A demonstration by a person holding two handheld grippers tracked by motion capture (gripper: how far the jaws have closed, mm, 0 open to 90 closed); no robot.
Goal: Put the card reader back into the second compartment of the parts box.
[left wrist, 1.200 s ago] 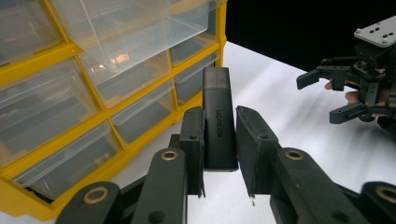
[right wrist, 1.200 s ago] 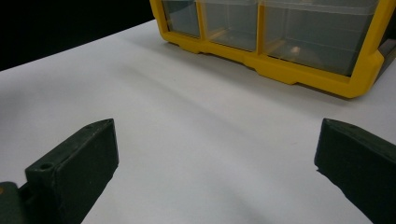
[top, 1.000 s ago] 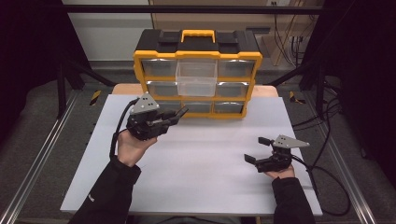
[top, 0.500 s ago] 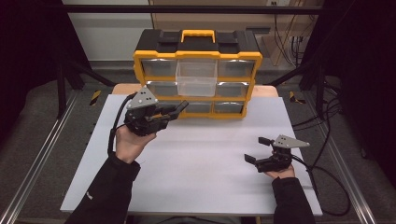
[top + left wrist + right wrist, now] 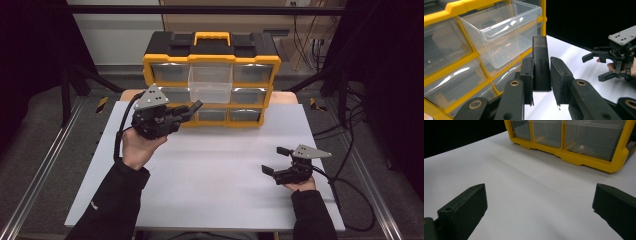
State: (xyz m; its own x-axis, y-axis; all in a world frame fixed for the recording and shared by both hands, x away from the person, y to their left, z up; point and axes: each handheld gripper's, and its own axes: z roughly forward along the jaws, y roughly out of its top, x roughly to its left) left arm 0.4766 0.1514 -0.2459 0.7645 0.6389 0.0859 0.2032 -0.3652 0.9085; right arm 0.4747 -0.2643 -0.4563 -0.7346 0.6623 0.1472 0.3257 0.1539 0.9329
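Note:
My left gripper [image 5: 192,107] is raised in front of the yellow and black drawer organizer [image 5: 148,64] and is shut on a small black block [image 5: 539,50] marked UGREEN, which sticks up between its pads [image 5: 527,72]. The block's tip [image 5: 196,105] points at the organizer's lower drawers. Just above it, the clear middle drawer [image 5: 210,82] of the top row stands pulled out and looks empty [image 5: 504,32]. My right gripper [image 5: 272,160] rests low on the white table at the right, open, with nothing between its fingers [image 5: 466,205]. The left gripper view also shows it [image 5: 594,67].
The organizer [image 5: 584,157] stands at the far edge of the white tabletop [image 5: 225,165]; its other clear drawers are pushed in. Cables trail from both grippers, and more cables hang off the right side. Metal rails run along both sides of the table.
My left hand has risen with the black block and come a little closer to the organizer's front. The right gripper has stayed where it was.

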